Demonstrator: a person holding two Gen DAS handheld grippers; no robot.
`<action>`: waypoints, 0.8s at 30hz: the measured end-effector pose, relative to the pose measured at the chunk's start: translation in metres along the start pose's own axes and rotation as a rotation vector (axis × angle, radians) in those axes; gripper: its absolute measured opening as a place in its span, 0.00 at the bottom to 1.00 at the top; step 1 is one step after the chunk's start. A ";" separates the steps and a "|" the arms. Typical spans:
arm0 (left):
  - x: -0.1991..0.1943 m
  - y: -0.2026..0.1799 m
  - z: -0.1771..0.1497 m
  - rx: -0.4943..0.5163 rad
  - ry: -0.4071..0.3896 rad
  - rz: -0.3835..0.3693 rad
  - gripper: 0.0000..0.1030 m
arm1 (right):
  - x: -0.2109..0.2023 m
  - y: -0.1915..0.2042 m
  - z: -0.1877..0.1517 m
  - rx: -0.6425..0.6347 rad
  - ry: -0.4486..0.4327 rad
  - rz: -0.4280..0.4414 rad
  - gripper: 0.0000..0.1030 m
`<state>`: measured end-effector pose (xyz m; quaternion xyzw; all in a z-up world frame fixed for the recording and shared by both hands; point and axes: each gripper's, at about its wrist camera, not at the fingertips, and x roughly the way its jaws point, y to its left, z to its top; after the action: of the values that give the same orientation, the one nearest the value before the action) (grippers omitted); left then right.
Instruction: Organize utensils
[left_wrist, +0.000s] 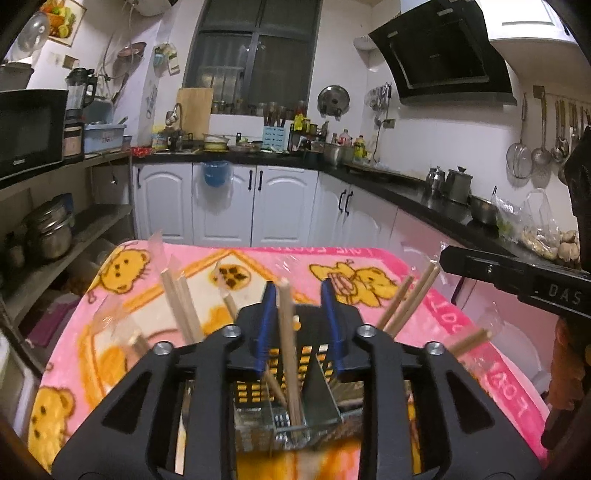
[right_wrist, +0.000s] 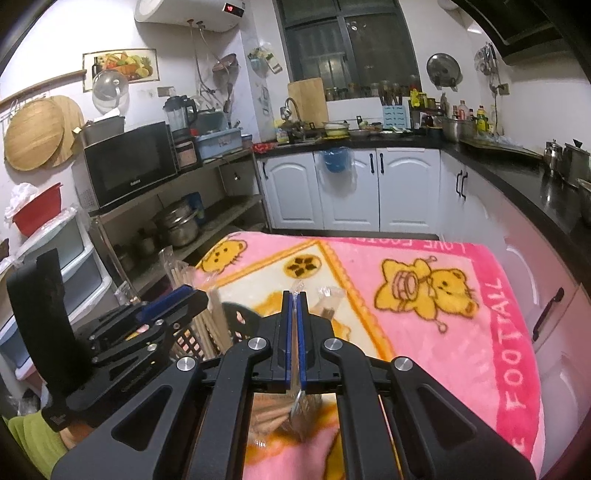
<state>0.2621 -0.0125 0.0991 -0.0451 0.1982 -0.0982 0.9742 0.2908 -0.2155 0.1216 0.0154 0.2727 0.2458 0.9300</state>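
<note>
Left gripper (left_wrist: 300, 325) stands partly open around a chopstick (left_wrist: 287, 332) in the black caddy (left_wrist: 284, 373); right gripper (right_wrist: 294, 332) pinches a clear-wrapped utensil (right_wrist: 295, 398).

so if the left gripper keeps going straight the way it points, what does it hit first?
Likely the upright wooden chopstick already standing between the left gripper's open blue pads, then the black slotted plastic utensil basket just behind it. Depth is hard to judge.

My two wrist views hover close, tilted down, facing twelve o'clock; both share the pink blanket (left_wrist: 436, 314) (right_wrist: 424, 332).
</note>
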 end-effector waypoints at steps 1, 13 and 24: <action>-0.002 0.001 0.000 -0.003 0.005 -0.002 0.21 | -0.001 0.000 -0.002 0.002 0.009 -0.004 0.04; -0.036 0.013 -0.009 -0.050 0.050 -0.037 0.45 | -0.037 0.004 -0.013 0.001 -0.015 -0.027 0.29; -0.071 0.026 -0.026 -0.085 0.097 -0.041 0.73 | -0.065 0.020 -0.043 -0.023 -0.030 -0.019 0.53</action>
<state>0.1925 0.0269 0.0991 -0.0858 0.2482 -0.1115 0.9584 0.2121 -0.2334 0.1209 0.0059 0.2560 0.2398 0.9365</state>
